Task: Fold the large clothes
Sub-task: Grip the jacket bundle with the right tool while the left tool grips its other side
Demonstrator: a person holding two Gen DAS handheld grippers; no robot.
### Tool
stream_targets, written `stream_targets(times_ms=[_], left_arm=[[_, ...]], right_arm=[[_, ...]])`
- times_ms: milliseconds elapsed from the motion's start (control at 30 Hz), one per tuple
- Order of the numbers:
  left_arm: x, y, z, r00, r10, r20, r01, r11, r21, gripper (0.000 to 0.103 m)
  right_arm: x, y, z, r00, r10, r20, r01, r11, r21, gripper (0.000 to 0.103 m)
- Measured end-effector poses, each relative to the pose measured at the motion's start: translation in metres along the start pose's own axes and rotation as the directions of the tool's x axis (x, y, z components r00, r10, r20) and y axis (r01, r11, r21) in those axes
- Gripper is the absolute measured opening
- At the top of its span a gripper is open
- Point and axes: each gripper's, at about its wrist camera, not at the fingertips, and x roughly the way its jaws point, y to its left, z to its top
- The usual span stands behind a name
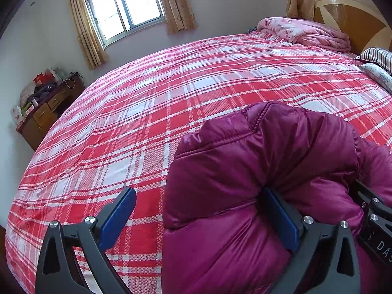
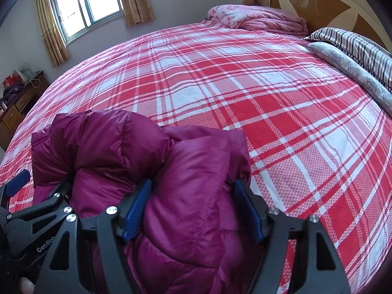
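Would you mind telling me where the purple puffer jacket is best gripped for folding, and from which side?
Grip the purple puffer jacket at its stitched outer edge, coming from the near side of the bed, where both grippers already are. The padding is thick and slippery, so a seam should hold better than a puffy panel. The right gripper already straddles a bulky fold.

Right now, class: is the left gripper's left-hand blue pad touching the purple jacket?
Apart. The left wrist view shows that pad of the left gripper over plaid bedsheet, with sheet visible between it and the purple jacket.
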Motion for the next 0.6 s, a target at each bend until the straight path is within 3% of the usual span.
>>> stream_targets(times_ms=[600], left_arm=[[0.0012,0.0023,-0.0001,1.0,-0.013,-0.005,0.013,1.0,-0.012,0.102]], right_arm=[[0.003,0.0045,0.0007,1.0,-0.03,-0.007,0.03,0.999,-0.021,0.074]])
